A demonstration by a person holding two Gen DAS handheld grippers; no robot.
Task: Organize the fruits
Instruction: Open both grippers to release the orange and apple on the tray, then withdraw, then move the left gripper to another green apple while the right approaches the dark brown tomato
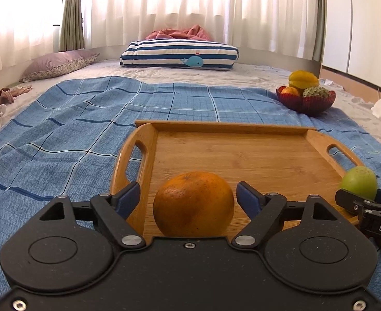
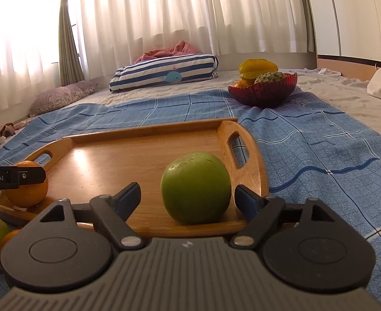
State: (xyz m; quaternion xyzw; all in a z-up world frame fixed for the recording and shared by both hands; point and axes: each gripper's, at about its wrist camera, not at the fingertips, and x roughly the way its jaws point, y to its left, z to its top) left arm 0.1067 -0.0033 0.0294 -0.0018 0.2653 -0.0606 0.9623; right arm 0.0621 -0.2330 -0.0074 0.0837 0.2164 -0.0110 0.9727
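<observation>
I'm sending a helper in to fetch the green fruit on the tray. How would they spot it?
On the blue checked blanket lies a wooden tray. The green fruit sits at its near right corner. Its only tray-mate is an orange.

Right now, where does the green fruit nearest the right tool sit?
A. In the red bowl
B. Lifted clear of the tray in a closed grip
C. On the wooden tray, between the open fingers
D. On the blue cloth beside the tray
C: the green fruit rests on the wooden tray, and the right tool shows gaps between its pads and the fruit.
</observation>
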